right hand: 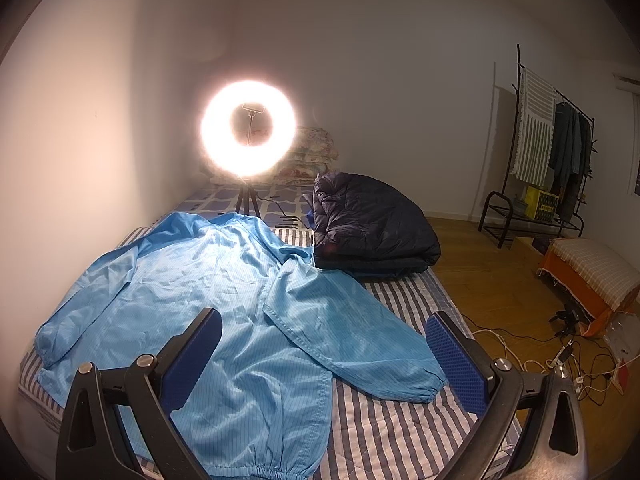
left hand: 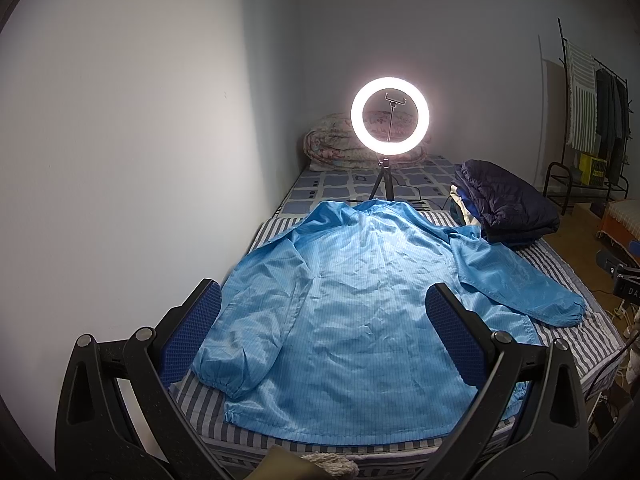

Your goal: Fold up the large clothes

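Note:
A light blue long-sleeved jacket (left hand: 360, 312) lies spread flat on the striped bed (left hand: 560, 268), collar at the far end, both sleeves out to the sides. My left gripper (left hand: 324, 300) hovers open above its lower half, blue pads wide apart, holding nothing. In the right wrist view the same jacket (right hand: 208, 304) fills the left side, its right sleeve (right hand: 360, 336) angled toward the bed's edge. My right gripper (right hand: 324, 332) is open above that sleeve and the hem, empty.
A lit ring light (left hand: 390, 116) on a small tripod stands on the bed beyond the collar. A folded dark puffer jacket (right hand: 368, 228) lies at the far right. A wall runs along the bed's left. Clothes rack (right hand: 552, 152), orange box and cables (right hand: 580, 364) sit on the floor.

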A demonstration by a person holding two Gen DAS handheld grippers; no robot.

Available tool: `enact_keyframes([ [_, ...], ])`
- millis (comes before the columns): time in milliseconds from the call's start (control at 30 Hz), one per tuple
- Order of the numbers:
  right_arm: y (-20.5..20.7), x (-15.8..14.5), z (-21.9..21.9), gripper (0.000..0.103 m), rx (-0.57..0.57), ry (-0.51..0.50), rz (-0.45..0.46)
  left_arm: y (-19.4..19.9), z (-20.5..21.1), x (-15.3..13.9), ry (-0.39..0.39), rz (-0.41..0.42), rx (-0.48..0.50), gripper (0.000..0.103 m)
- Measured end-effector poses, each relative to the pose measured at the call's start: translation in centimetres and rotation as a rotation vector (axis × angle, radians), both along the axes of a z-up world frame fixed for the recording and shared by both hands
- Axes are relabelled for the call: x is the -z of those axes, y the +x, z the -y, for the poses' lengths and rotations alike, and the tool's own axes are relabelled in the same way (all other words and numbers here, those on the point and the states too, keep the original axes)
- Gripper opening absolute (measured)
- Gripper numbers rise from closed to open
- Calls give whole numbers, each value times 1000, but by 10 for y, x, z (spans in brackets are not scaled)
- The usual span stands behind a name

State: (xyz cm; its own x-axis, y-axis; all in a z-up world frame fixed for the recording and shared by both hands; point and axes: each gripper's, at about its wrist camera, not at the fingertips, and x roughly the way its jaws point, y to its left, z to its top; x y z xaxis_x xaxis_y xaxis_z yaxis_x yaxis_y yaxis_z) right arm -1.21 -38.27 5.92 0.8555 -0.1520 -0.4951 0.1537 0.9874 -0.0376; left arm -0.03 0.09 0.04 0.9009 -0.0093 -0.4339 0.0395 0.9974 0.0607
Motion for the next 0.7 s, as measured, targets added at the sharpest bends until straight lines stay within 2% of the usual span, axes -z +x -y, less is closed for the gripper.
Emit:
enact_keyframes([
  [700, 1, 2, -1, 103, 1, -7, -1, -1, -1, 0, 0, -2, -2, 103],
])
